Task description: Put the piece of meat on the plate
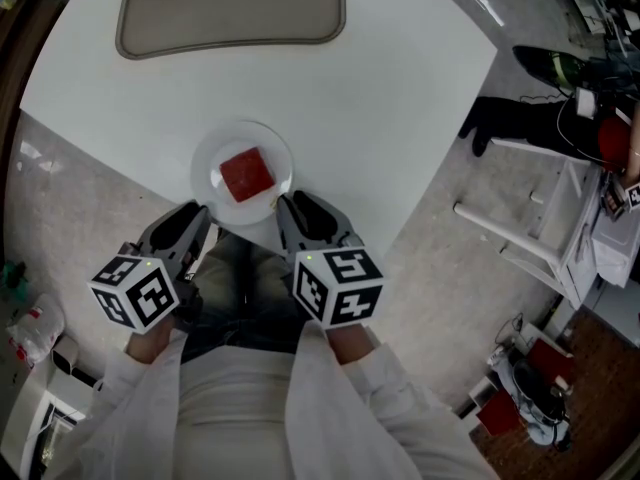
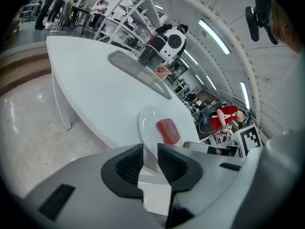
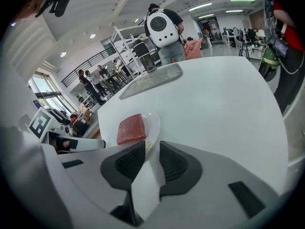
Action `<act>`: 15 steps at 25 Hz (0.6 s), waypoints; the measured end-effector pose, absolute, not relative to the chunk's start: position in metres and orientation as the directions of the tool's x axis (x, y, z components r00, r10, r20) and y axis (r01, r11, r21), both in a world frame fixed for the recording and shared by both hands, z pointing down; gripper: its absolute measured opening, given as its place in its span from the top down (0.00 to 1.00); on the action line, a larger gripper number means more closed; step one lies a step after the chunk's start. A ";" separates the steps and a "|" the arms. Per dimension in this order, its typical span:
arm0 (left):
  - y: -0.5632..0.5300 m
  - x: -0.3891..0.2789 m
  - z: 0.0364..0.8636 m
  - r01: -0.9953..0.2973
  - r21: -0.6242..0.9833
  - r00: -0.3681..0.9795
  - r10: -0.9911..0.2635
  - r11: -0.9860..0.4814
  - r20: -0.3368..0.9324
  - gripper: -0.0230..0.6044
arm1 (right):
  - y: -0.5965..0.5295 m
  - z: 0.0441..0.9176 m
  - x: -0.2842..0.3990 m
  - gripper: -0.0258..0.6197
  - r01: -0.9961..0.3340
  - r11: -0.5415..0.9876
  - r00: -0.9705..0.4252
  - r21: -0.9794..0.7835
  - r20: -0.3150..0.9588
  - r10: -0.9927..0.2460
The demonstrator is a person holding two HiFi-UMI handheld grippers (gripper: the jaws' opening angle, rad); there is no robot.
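Red meat (image 1: 246,175) on plate (image 1: 204,168) (jaws prob. on rim).

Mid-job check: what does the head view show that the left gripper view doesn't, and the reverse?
Head view only: the person's white sleeves and the whole round plate, with the left claw and right claw at either side of its near rim. Left gripper view only: that claw's pads closed on the plate's rim, ceiling lights, and a person with a white backpack beyond the table. Both: the white table, the grey tray and the piece of meat lying on the plate.
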State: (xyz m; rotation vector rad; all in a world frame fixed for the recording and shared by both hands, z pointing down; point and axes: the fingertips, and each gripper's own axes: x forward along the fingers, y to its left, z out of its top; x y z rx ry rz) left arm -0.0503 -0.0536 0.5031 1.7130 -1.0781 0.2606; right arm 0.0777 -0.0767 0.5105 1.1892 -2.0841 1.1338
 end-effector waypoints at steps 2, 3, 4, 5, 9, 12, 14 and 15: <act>-0.053 -0.048 0.503 -0.758 0.651 0.572 -0.525 -0.045 0.630 0.84 | -0.077 0.511 0.078 0.83 -0.861 0.280 -0.508 -0.424 0.729 -0.459; -0.051 -0.047 0.503 -0.759 0.650 0.572 -0.523 -0.045 0.632 0.84 | -0.077 0.511 0.077 0.83 -0.860 0.281 -0.510 -0.426 0.729 -0.456; -0.050 -0.047 0.504 -0.760 0.648 0.572 -0.520 -0.045 0.634 0.83 | -0.077 0.511 0.075 0.83 -0.858 0.283 -0.513 -0.428 0.728 -0.454; -0.048 -0.048 0.504 -0.760 0.648 0.572 -0.518 -0.043 0.636 0.83 | -0.076 0.510 0.074 0.83 -0.856 0.286 -0.517 -0.431 0.728 -0.450; -0.045 -0.049 0.506 -0.756 0.654 0.573 -0.516 -0.032 0.637 0.82 | -0.075 0.513 0.069 0.83 -0.851 0.297 -0.524 -0.433 0.735 -0.430; -0.047 -0.050 0.507 -0.752 0.658 0.574 -0.524 -0.032 0.630 0.82 | -0.076 0.515 0.066 0.82 -0.851 0.299 -0.524 -0.432 0.738 -0.425; -0.049 -0.051 0.508 -0.747 0.664 0.572 -0.532 -0.024 0.624 0.82 | -0.076 0.516 0.065 0.82 -0.850 0.300 -0.526 -0.433 0.737 -0.425; -0.049 -0.052 0.508 -0.743 0.669 0.571 -0.538 -0.018 0.620 0.82 | -0.077 0.516 0.064 0.82 -0.849 0.300 -0.527 -0.434 0.736 -0.426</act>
